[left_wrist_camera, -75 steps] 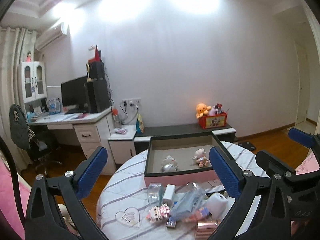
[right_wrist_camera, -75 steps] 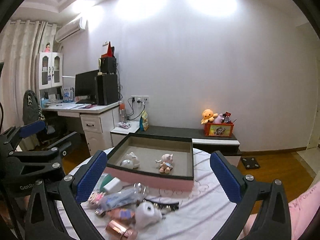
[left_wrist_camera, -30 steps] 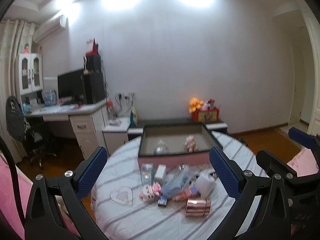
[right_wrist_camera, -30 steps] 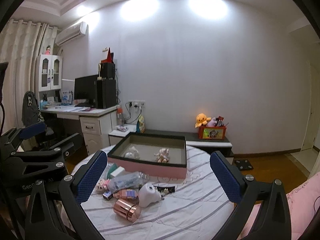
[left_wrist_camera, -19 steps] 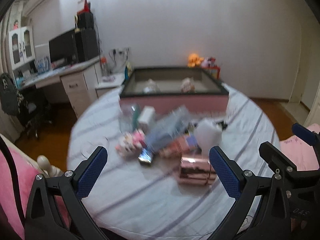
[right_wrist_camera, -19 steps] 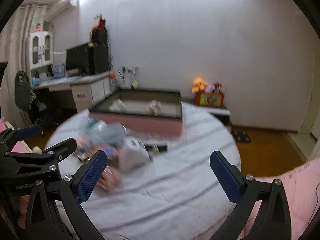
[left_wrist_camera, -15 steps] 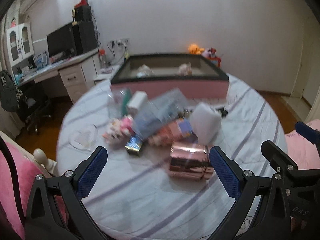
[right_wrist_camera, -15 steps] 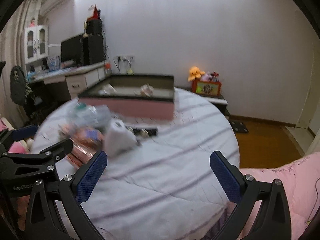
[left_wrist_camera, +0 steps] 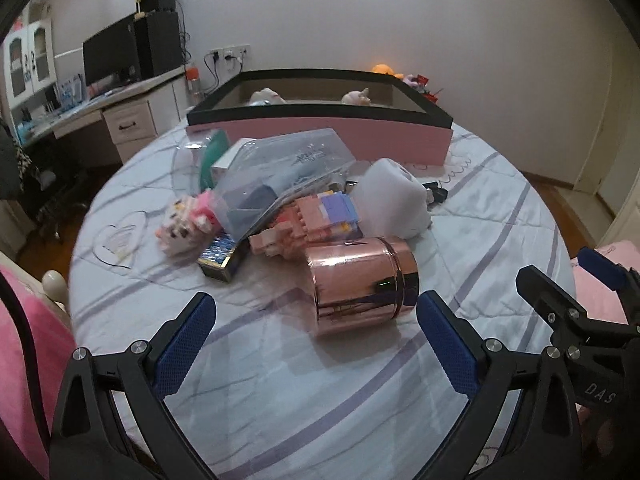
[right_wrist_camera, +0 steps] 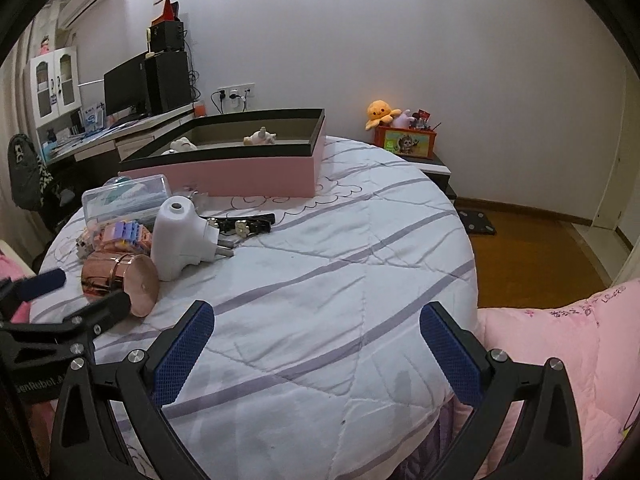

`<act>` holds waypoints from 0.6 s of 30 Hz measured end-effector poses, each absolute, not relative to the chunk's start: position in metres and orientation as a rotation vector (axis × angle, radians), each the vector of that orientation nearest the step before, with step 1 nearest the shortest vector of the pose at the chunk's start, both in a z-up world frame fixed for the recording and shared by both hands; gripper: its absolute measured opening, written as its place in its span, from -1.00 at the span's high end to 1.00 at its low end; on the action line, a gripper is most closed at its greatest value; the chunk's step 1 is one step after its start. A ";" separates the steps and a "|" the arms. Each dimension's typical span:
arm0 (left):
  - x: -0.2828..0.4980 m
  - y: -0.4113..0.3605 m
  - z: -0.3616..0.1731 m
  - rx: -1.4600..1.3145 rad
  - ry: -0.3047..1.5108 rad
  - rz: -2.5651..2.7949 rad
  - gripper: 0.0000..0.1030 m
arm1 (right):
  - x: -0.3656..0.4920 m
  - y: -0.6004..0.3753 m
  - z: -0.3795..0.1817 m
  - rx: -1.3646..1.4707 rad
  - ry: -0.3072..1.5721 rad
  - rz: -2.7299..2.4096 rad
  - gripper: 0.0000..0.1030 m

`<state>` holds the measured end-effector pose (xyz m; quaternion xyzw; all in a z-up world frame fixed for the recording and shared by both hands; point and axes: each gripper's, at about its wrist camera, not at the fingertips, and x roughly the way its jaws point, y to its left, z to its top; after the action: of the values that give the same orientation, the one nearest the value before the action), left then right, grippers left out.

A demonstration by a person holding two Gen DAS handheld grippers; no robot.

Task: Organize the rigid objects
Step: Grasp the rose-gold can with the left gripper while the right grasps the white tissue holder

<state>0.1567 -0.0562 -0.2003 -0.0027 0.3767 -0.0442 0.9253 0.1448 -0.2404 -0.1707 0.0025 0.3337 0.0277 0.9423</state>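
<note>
A pile of objects lies on the round table: a rose-gold can on its side, a white plug-in device, a pink block toy, a clear plastic case, a small pink figure. Behind stands a pink box with black rim holding two small plush toys. My left gripper is open, just short of the can. My right gripper is open over bare cloth, to the right of the can and the white device.
The table wears a white cloth with purple stripes. A black strap with keys lies by the pink box. A desk with monitor stands at the left, a low cabinet with toys behind, pink bedding at the right.
Both grippers have come down and forward to the table; the pile now looms large. The left one has closed in on the can. Both stay open.
</note>
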 end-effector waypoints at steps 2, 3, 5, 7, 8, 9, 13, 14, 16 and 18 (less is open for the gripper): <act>0.168 -0.058 -0.209 -0.013 0.823 -0.115 -0.88 | 0.148 -0.242 -0.172 0.009 0.686 0.056 -1.00; 0.171 -0.058 -0.212 -0.022 0.838 -0.125 -0.77 | 0.149 -0.242 -0.173 0.010 0.690 0.059 -1.00; 0.173 -0.057 -0.211 -0.026 0.823 -0.136 -0.53 | 0.152 -0.240 -0.173 0.006 0.698 0.068 -1.00; 0.171 -0.055 -0.206 -0.029 0.819 -0.147 -0.33 | 0.154 -0.234 -0.173 -0.006 0.699 0.084 -1.00; 0.171 -0.052 -0.205 -0.036 0.824 -0.162 -0.33 | 0.155 -0.231 -0.173 -0.013 0.701 0.094 -1.00; 0.170 -0.050 -0.205 -0.040 0.829 -0.173 -0.33 | 0.157 -0.228 -0.173 -0.017 0.703 0.104 -1.00; 0.158 -0.026 -0.204 -0.057 0.840 -0.188 -0.33 | 0.167 -0.215 -0.169 -0.011 0.712 0.149 -1.00; 0.155 -0.021 -0.203 -0.061 0.841 -0.186 -0.33 | 0.171 -0.211 -0.169 -0.009 0.717 0.160 -1.00; 0.151 -0.009 -0.201 -0.087 0.843 -0.175 -0.33 | 0.178 -0.203 -0.167 0.001 0.723 0.190 -1.00; 0.149 0.000 -0.199 -0.103 0.834 -0.166 -0.33 | 0.185 -0.191 -0.166 0.008 0.726 0.224 -1.00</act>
<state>0.1486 0.0000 -0.1991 -0.0499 0.4043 -0.0806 0.9097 0.1852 -0.1913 -0.1656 0.0039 0.3542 0.1095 0.9287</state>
